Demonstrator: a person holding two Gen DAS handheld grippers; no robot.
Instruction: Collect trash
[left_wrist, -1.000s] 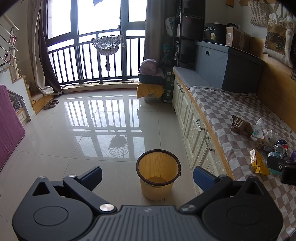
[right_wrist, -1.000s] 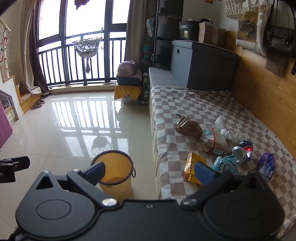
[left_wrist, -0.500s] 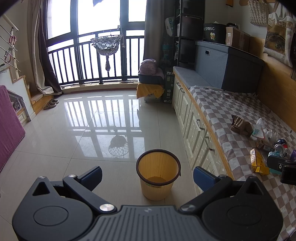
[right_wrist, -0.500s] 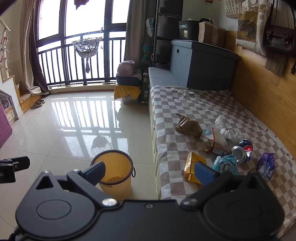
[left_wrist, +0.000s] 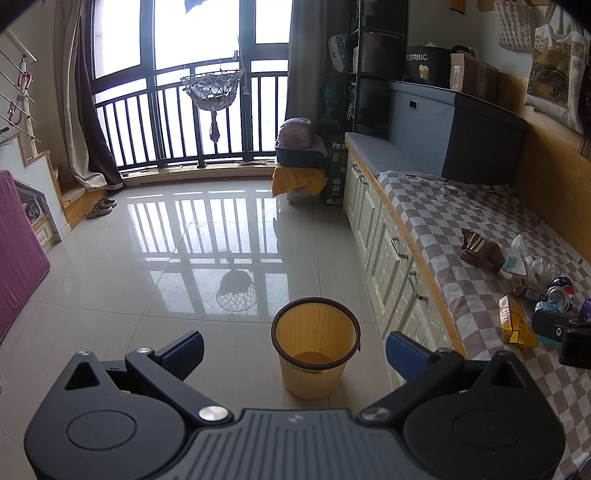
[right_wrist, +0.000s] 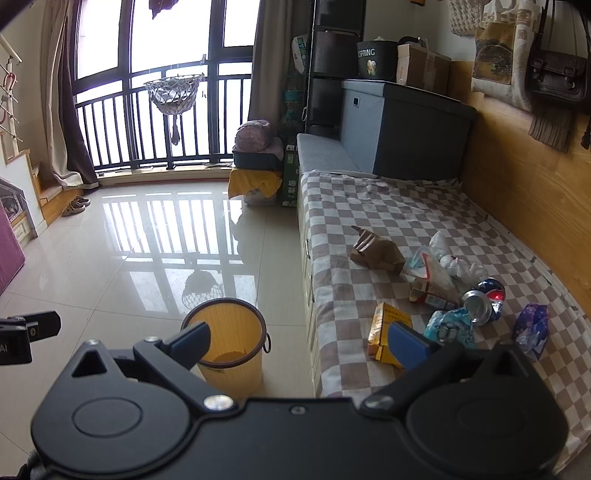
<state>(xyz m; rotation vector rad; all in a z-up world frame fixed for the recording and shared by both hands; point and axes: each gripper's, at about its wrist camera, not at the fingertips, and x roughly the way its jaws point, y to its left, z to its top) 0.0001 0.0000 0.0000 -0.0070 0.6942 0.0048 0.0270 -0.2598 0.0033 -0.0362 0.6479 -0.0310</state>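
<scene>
A yellow waste bin (left_wrist: 316, 347) (right_wrist: 229, 341) with a dark rim stands on the tiled floor beside the bench. Trash lies on the checked bench cover (right_wrist: 354, 295): a crumpled brown paper bag (right_wrist: 376, 251), a clear plastic bag (right_wrist: 430, 264), a crushed can (right_wrist: 484, 301), a yellow carton (right_wrist: 386, 334), a blue wrapper (right_wrist: 448, 326) and a purple wrapper (right_wrist: 532, 326). My left gripper (left_wrist: 295, 349) hangs open above the floor, framing the bin. My right gripper (right_wrist: 301, 341) is open too, over the bench's near edge, its right finger (right_wrist: 408, 343) just short of the carton.
White cabinet drawers (left_wrist: 388, 258) run under the bench. A grey storage box (right_wrist: 402, 122) stands at its far end. A stack with a yellow cloth (left_wrist: 299, 177) sits by the balcony railing (left_wrist: 166, 133). A purple mat (left_wrist: 18, 251) leans at the left. Glossy floor stretches between.
</scene>
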